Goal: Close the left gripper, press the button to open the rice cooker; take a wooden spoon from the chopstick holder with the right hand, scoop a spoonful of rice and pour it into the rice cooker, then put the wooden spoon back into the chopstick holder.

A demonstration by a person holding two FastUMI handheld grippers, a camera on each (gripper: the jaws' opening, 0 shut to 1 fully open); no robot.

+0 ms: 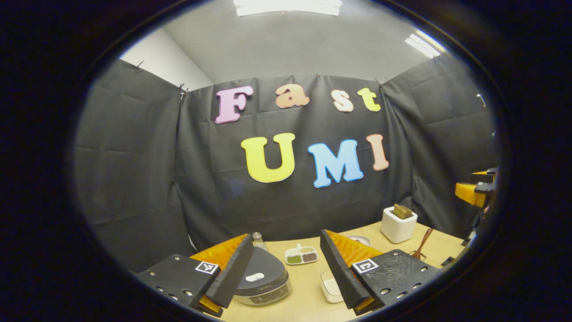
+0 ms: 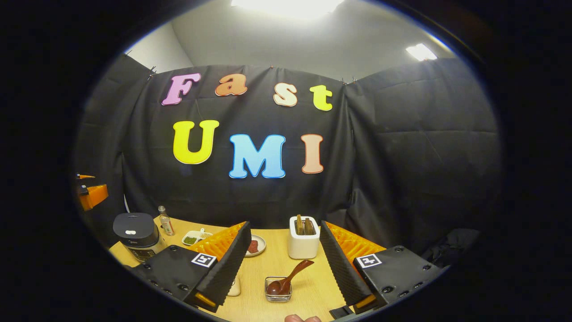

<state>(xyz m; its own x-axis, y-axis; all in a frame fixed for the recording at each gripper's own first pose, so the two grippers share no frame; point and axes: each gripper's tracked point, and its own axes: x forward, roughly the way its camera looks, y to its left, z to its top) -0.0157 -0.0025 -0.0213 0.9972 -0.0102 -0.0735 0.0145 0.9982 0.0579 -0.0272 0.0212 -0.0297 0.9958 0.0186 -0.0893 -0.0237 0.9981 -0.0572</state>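
Step one, not started as I read it: lid of the rice cooker (image 1: pixel 261 277) is down and the left gripper (image 1: pixel 281 273) is wide open, nothing between its fingers. The task wants it shut before pressing, so next move: bring the fingers together, then come down on the white button (image 1: pixel 255 277) on the lid top. In the left gripper view the cooker sits at 6 o'clock, partly behind the left finger.

Right gripper (image 2: pixel 286 268) is also fully open, holding nothing, hovering above the table (image 2: pixel 257 290).

Containers, right gripper view:
- White chopstick holder (image 2: pixel 303 245) at about 6 o'clock, just past the fingertips; wooden handles stick up out of it.
- Small clear glass dish (image 2: pixel 278 288) nearer the camera, with a dark wooden spoon (image 2: pixel 286 278) resting bowl-down in it; other contents too small to tell.
- Divided white tray (image 2: pixel 195 237) at 8 o'clock, something green in one section.
- Small plate (image 2: pixel 255 245) with something red, half behind the left finger.
- Small bottle (image 2: pixel 166 222) beside the cooker.

A white cup (image 1: pixel 330 286) sits by the right finger in the left gripper view; contents unclear, possibly the rice.
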